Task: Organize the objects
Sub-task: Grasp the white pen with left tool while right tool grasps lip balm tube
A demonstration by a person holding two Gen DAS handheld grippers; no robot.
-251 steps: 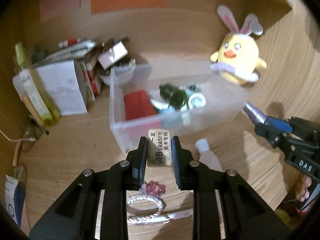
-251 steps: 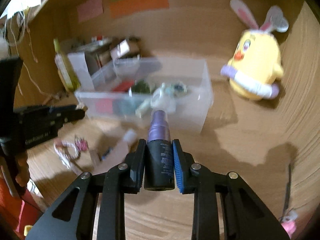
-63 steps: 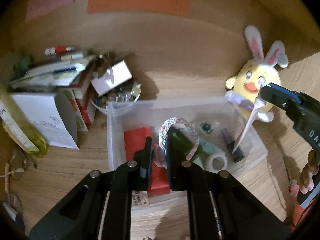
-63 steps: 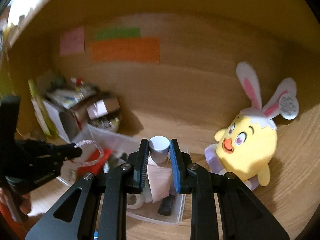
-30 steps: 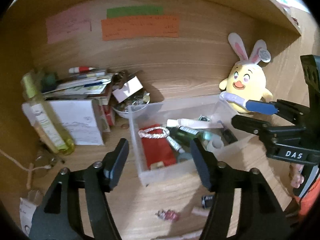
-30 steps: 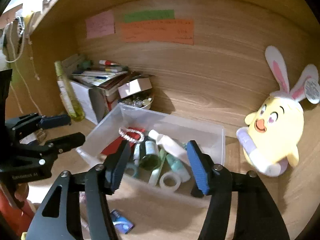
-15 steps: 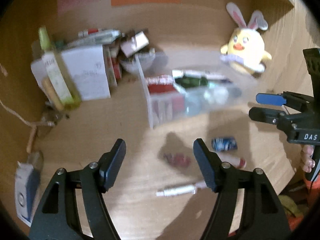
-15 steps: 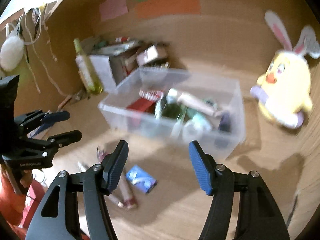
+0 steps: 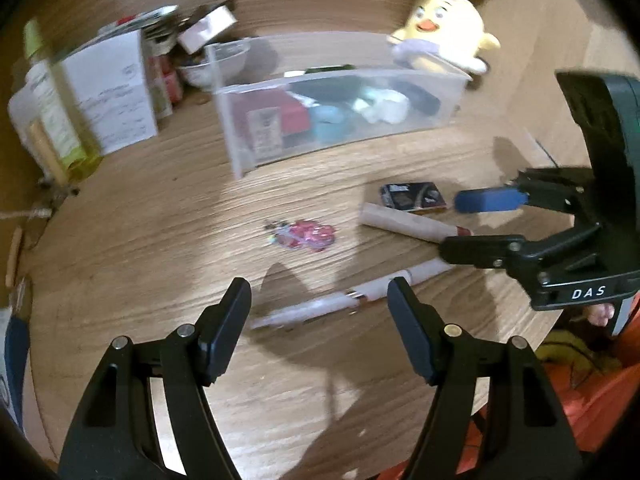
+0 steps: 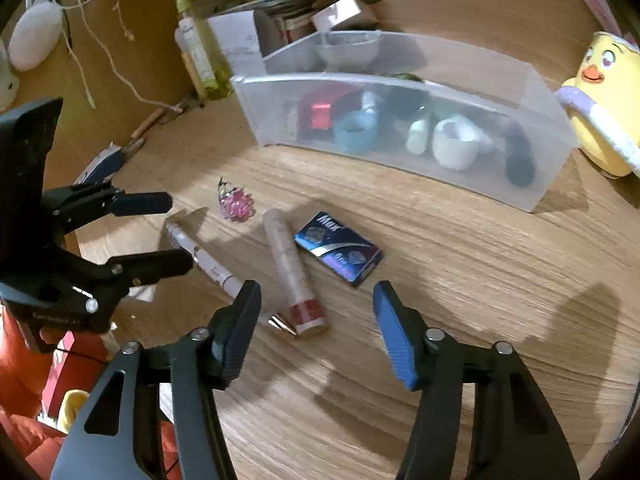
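Wrist views downward, shared desk (image 9: 160,240)

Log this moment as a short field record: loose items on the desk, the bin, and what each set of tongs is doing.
loose items: white pen, pink tube with red cap, blue packet, pink charm
bin: clear plastic bin, already holding several items, behind the loose ones
left tongs: open, empty, over the white pen
right tongs: empty, jaws closing, pink tube's red cap between them, not yet pressed
bystander: yellow bunny plush right of bin
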